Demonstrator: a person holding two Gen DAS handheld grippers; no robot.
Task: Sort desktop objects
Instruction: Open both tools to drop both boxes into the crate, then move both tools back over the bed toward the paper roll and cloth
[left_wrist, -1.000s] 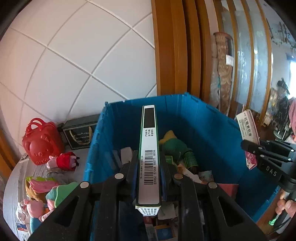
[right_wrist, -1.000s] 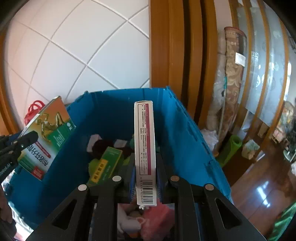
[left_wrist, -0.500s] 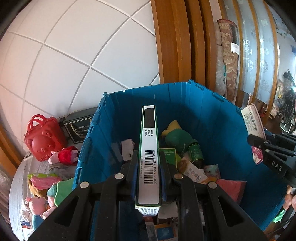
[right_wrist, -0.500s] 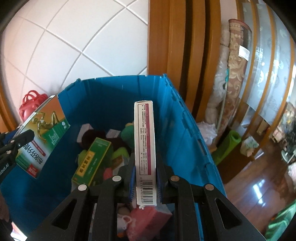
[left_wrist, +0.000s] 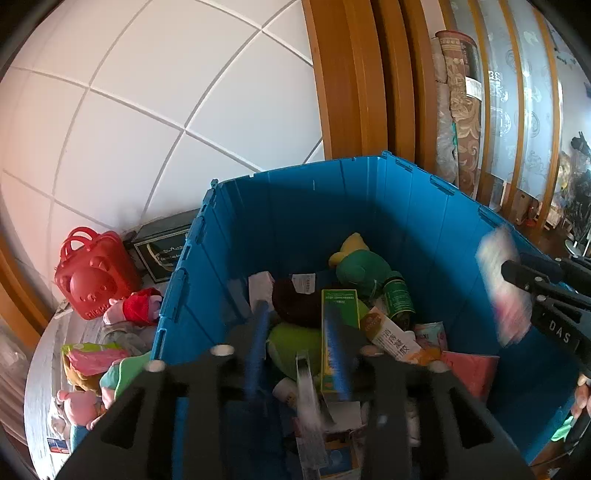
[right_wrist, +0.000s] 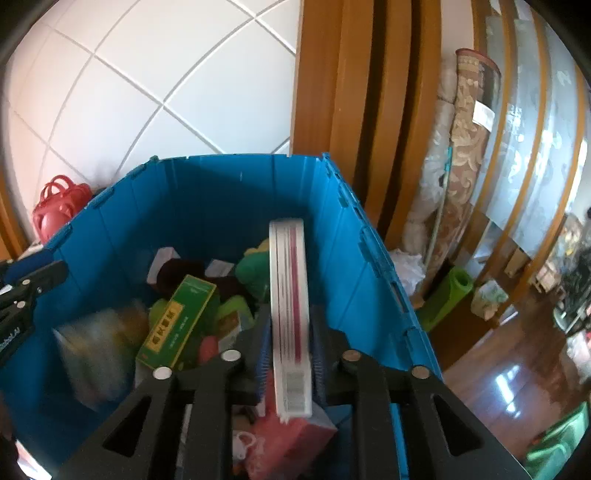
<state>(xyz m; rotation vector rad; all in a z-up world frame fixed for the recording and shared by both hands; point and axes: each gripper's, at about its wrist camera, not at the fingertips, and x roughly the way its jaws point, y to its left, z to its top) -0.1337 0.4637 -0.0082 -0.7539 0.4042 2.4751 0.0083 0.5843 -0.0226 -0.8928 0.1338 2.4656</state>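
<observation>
Both tongs hang over the open blue crate (left_wrist: 413, 206), which stands against a white tiled wall (left_wrist: 166, 92) and a wooden door frame (left_wrist: 354, 81). The left tongs (left_wrist: 299, 350) are opening: the blue pads stand apart and the narrow green-edged box (left_wrist: 308, 402), blurred and tilted, drops free between them toward the pile below, touching neither pad. The right tongs (right_wrist: 288, 347) are opening too; the white box with a dark red stripe (right_wrist: 290, 314) stands upright between the pads, streaked by motion, with a slim gap on each side, so it looks let go. A barcode shows at its lower end, too smeared to read. On the right tongs' body, seen from the left wrist, white letters read "DAS". Inside the crate lie a long green box (left_wrist: 338, 325) with unreadable print, a white-and-orange box (left_wrist: 397, 341) with Chinese characters, a green bottle (left_wrist: 399, 299), a green plush toy (left_wrist: 360, 266) and a pink box (left_wrist: 469, 369). The crate's walls rise well above the heap, leaving free room under both tongs. Left of the crate, the worktop (left_wrist: 40, 387) carries a red bear-faced basket (left_wrist: 92, 280) and soft toys (left_wrist: 88, 369).
</observation>
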